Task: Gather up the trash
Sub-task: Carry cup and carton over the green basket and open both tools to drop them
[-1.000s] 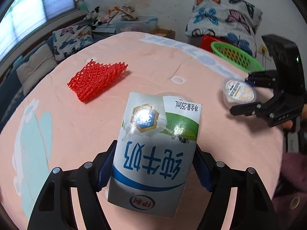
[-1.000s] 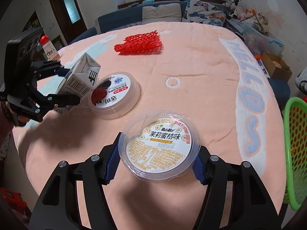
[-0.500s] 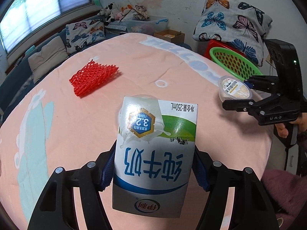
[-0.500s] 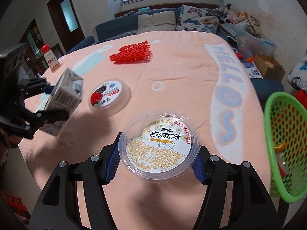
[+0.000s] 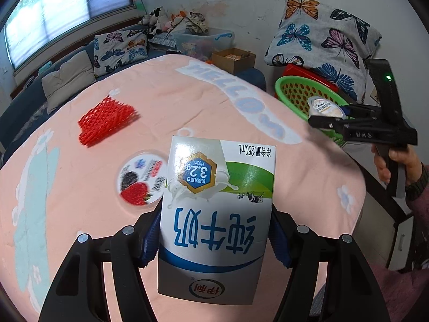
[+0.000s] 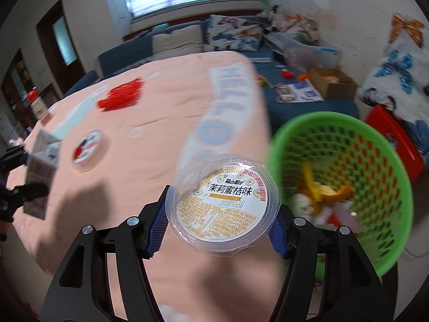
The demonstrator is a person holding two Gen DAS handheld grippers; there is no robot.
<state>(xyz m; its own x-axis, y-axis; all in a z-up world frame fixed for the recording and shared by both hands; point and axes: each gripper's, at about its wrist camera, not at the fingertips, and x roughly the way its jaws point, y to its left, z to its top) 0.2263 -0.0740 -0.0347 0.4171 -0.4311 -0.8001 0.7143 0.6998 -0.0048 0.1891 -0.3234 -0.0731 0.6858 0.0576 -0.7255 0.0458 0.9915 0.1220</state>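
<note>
My left gripper point(image 5: 215, 237) is shut on a white, blue and green milk carton point(image 5: 217, 214) and holds it above the pink table point(image 5: 308, 177). My right gripper point(image 6: 218, 228) is shut on a clear round plastic cup with a printed lid point(image 6: 224, 209), held at the table's right edge beside the green basket point(image 6: 386, 187). It also shows in the left wrist view point(image 5: 325, 119), with the cup point(image 5: 323, 107) in front of the basket point(image 5: 295, 91). A round strawberry-print lid point(image 5: 140, 179) and a red foam net point(image 5: 107, 119) lie on the table.
The basket holds orange peel point(image 6: 321, 190) and other scraps. A red box point(image 6: 388, 134) stands behind it. Butterfly pillows point(image 5: 321, 37), a cardboard box point(image 5: 233, 59) and a sofa point(image 5: 67, 77) lie beyond the table.
The right gripper has carried the cup rightward off the table's middle toward the green basket. The left gripper has lifted and drawn back with the carton; the strawberry lid now shows.
</note>
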